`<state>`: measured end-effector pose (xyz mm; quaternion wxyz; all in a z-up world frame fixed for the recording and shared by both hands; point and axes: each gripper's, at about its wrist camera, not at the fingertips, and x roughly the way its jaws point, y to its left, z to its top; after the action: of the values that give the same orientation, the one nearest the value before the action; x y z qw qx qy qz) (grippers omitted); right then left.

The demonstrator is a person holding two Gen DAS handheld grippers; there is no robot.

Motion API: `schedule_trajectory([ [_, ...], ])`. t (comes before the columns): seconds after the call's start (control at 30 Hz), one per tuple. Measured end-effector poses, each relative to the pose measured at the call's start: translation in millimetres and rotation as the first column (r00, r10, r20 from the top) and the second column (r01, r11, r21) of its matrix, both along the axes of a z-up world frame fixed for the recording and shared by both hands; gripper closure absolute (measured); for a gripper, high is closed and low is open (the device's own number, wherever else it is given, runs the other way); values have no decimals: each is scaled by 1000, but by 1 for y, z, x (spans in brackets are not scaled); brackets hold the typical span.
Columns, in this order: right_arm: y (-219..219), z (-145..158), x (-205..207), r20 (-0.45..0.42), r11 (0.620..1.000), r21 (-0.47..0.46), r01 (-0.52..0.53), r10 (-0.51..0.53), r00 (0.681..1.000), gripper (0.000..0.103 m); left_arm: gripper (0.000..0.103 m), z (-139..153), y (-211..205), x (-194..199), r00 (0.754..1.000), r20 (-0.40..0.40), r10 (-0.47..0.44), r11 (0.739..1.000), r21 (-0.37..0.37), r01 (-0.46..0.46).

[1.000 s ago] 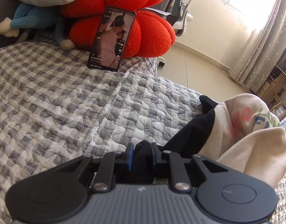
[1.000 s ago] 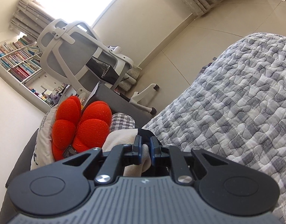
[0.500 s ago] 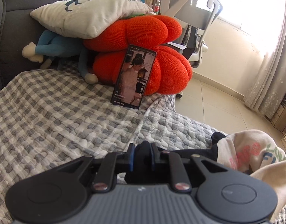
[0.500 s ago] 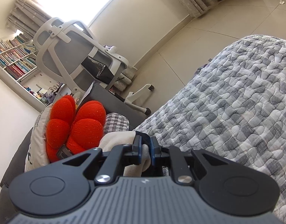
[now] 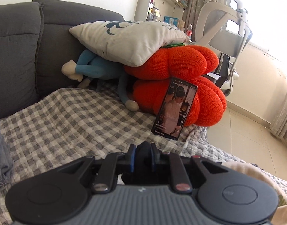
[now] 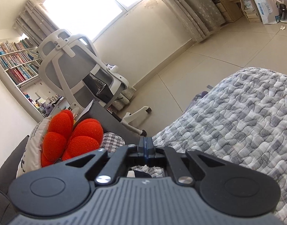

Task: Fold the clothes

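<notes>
**Left wrist view: dark cloth pinched, right jaws closed empty**

Left wrist view has our left gripper (image 5: 143,155) angled gently down over the checked quilt (image 5: 68,123), its jaws nearly together and pinching a fold of black cloth (image 5: 144,150). The cream part of the same garment (image 5: 256,178) bunches at the lower right edge, just beside the gripper body.

Only this view shows us the phone (image 5: 173,110) propped upright against the red pumpkin cushion (image 5: 181,63), the grey pillow (image 5: 128,37) lying on top of it, and the blue plush toy (image 5: 98,69) tucked beneath, against the dark sofa back (image 5: 17,43).

Our right wrist view looks across the quilt's edge to the tiled floor, the white office chair (image 6: 72,60) and a bookshelf (image 6: 17,63). The right gripper (image 6: 145,146) has its jaws pressed together with nothing between them.

Against a second ago, we see the left camera tipped up, so the sofa back has come into sight and the garment has dropped low in frame. The right gripper then held cream and black cloth; that cloth is now gone from its jaws.
</notes>
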<state>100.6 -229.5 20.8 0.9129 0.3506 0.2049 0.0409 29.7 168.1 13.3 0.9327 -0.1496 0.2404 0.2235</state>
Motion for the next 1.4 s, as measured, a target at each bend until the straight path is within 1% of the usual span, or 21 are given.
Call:
schedule_trajectory([
  [0.07,-1,2,0,2,999,-19,-35,35,999,100,87,-4,2,1,999,-41,-17,1000,-1,17],
  [0.13,2,-1,2,-13,997,-31,-71,70,997,96,86,-8,4,2,997,-68,-28,999,-21,26],
  [0.2,7,-5,6,-38,995,-41,-94,93,995,91,84,-11,5,3,996,-81,-32,999,-32,29],
  [0.27,11,-11,11,-65,992,-43,-116,113,991,91,82,-14,3,4,995,-94,-36,999,-27,34],
  [0.3,13,-14,14,-80,991,-38,-128,124,989,89,80,-14,2,5,994,-99,-40,999,-21,38],
  [0.33,13,-18,17,-92,991,-35,-133,129,987,85,75,-15,1,6,994,-102,-49,999,-17,48],
  [0.37,14,-21,19,-103,990,-33,-135,131,986,67,70,-16,0,6,993,-103,-60,998,-16,59],
  [0.4,14,-24,22,-114,990,-32,-137,132,985,47,61,-16,-1,7,992,-101,-72,997,-21,70],
  [0.43,15,-26,24,-121,990,-31,-138,134,984,42,57,-17,-1,8,991,-99,-86,996,-26,84],
  [0.47,15,-29,25,-124,990,-31,-140,135,983,41,56,-17,-2,9,990,-97,-102,995,-32,99],
  [0.53,15,-33,29,-139,988,-32,-152,146,979,41,45,-19,-5,12,986,-99,-135,991,-38,131],
  [0.57,16,-35,31,-147,987,-33,-155,149,978,40,43,-20,-7,14,984,-102,-149,989,-38,146],
  [0.73,18,-47,39,-181,985,-34,-168,159,971,38,38,-29,-14,26,974,-120,-191,982,-26,190],
  [0.83,20,-52,43,-192,983,-37,-182,172,966,38,36,-34,-14,32,973,-118,-200,980,-39,197],
  [1.07,26,-60,49,-192,973,-42,-227,216,957,35,34,-46,-14,44,969,-100,-226,972,-86,218],
  [1.2,31,-63,51,-196,966,-39,-256,244,950,34,34,-50,-14,47,966,-86,-245,965,-120,234],
  [1.3,35,-66,52,-201,960,-33,-277,265,943,34,36,-53,-14,49,962,-75,-261,957,-153,248],
  [1.4,41,-66,52,-197,952,-38,-302,290,937,34,43,-55,-17,50,957,-77,-280,950,-164,264],
])
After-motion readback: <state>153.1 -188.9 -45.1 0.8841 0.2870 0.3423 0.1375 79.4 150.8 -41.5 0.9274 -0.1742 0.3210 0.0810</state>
